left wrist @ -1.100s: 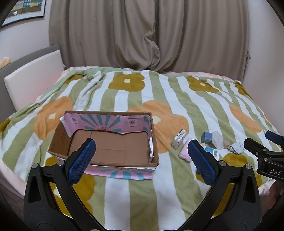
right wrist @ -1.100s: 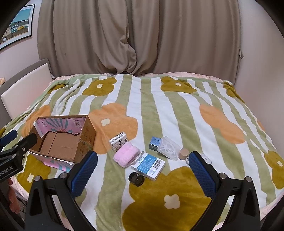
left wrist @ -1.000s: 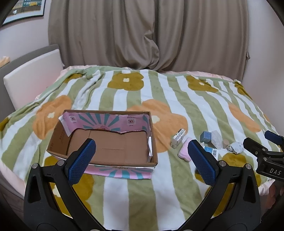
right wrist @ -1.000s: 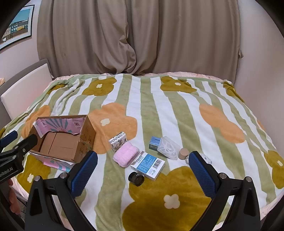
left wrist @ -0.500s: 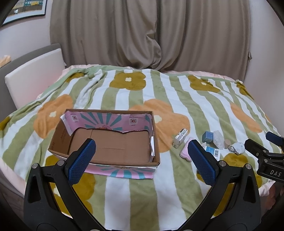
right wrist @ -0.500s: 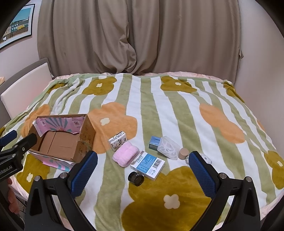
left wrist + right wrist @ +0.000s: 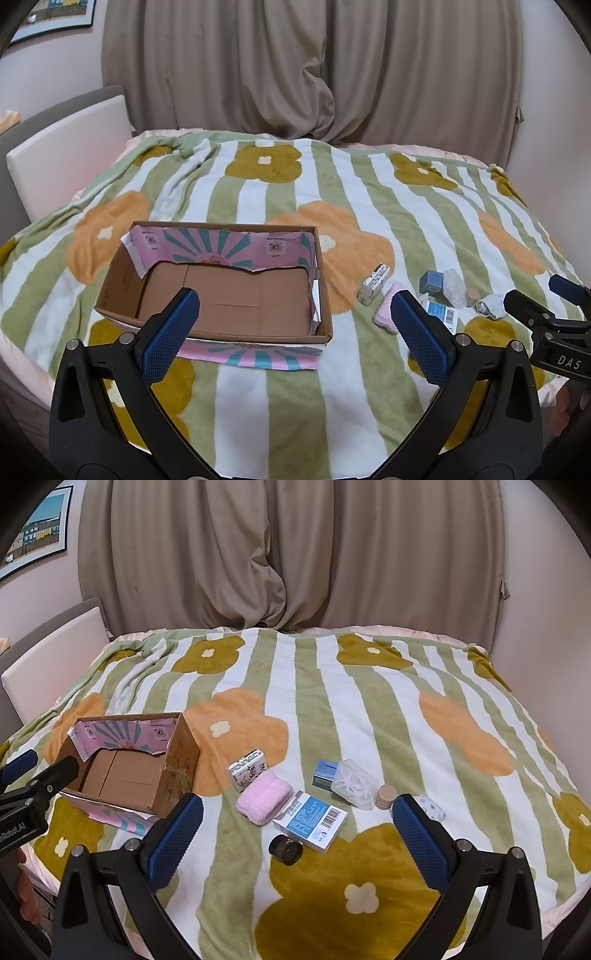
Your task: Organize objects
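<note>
An open cardboard box (image 7: 122, 273) (image 7: 181, 764) with a pink liner lies empty on the left of the bed. To its right lie a tissue pack (image 7: 248, 768), a pink cloth (image 7: 264, 800), a blue-white carton (image 7: 311, 820), a black jar (image 7: 285, 849), a small blue box (image 7: 325, 772), a clear plastic case (image 7: 354, 782), a tan cap (image 7: 386, 796) and a white wrapped lump (image 7: 430, 806). My left gripper (image 7: 295, 328) is open, above the box's near edge. My right gripper (image 7: 295, 834) is open and empty, just short of the black jar.
A striped flower blanket (image 7: 332, 709) covers the bed. Beige curtains (image 7: 288, 554) hang behind it. A white padded headboard (image 7: 66, 155) stands at the left. The bed's edge drops off close below both grippers.
Almost nothing has moved. The left wrist view has shifted very slightly; both grippers stay open and the objects lie where they were.
</note>
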Available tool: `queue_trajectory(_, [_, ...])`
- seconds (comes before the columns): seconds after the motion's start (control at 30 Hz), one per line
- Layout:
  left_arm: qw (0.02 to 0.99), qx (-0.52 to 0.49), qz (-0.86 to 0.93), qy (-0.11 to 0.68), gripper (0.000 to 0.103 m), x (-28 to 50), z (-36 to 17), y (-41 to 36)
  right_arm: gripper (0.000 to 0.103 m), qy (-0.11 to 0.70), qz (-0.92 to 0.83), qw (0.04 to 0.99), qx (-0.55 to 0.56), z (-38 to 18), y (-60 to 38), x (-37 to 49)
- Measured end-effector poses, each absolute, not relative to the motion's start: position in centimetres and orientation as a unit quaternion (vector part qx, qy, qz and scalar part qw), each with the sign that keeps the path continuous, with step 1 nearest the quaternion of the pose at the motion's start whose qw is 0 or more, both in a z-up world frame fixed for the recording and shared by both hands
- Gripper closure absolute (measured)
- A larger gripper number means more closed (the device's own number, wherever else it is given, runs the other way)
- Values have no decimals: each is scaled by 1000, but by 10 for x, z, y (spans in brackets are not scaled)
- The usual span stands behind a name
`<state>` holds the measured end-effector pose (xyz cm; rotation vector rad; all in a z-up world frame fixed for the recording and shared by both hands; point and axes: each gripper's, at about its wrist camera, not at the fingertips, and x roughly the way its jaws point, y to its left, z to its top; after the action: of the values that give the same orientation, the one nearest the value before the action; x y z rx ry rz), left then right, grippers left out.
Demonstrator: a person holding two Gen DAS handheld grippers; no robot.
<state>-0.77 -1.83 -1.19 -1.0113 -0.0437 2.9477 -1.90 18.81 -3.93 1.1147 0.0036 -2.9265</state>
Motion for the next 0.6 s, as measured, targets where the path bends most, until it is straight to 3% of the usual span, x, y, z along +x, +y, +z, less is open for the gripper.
queue_trajectory(0.6, [17, -326, 945, -19, 0, -11, -16, -20, 0, -4, -941, 10, 338, -35, 188, -18])
